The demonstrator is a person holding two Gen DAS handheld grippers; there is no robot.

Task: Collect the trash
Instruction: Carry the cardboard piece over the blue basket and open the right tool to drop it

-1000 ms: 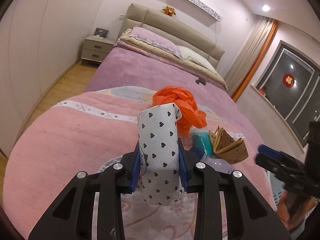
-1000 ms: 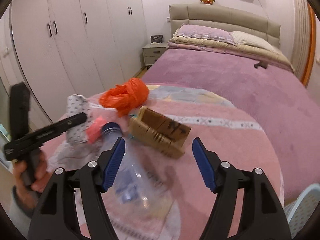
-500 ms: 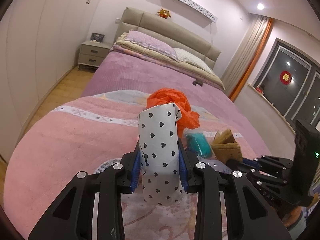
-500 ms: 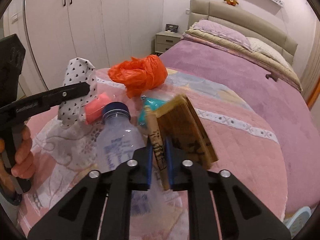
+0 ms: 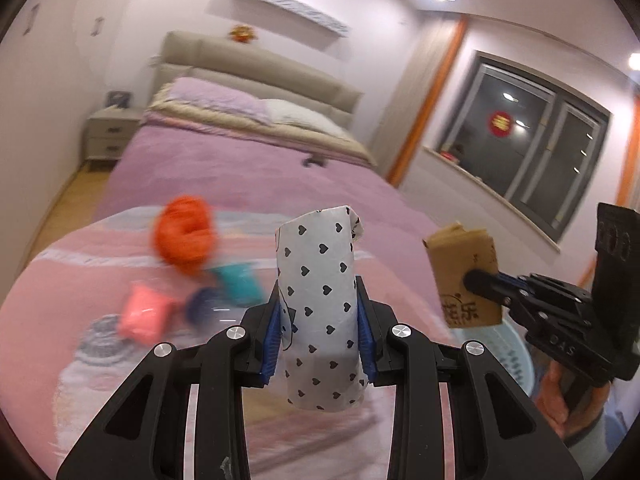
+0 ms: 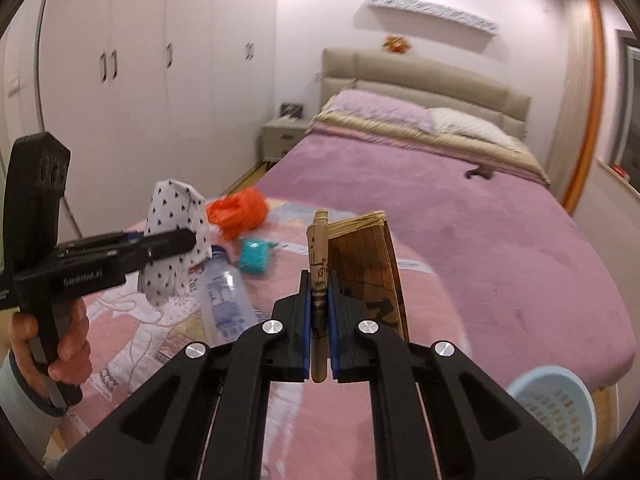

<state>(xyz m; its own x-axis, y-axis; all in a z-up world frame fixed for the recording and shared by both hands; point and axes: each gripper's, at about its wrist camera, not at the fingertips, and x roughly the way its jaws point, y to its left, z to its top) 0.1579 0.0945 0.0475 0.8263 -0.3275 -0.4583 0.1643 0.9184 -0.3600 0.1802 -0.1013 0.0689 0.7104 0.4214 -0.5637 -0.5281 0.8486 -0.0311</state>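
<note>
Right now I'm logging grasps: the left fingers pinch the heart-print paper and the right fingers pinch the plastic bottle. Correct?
Not quite. The right gripper is shut on the brown cardboard, as the right wrist view shows; the bottle lies on the bed. The left gripper does pinch the heart-print paper.

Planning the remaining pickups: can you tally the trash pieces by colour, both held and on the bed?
White with black hearts: 1, paper roll, held by left gripper
Brown: 1, folded cardboard, held by right gripper
Orange: 1, plastic bag
Teal: 1, wad
Pink: 1, packet
Clear: 1, plastic bottle
Total: 6
</note>
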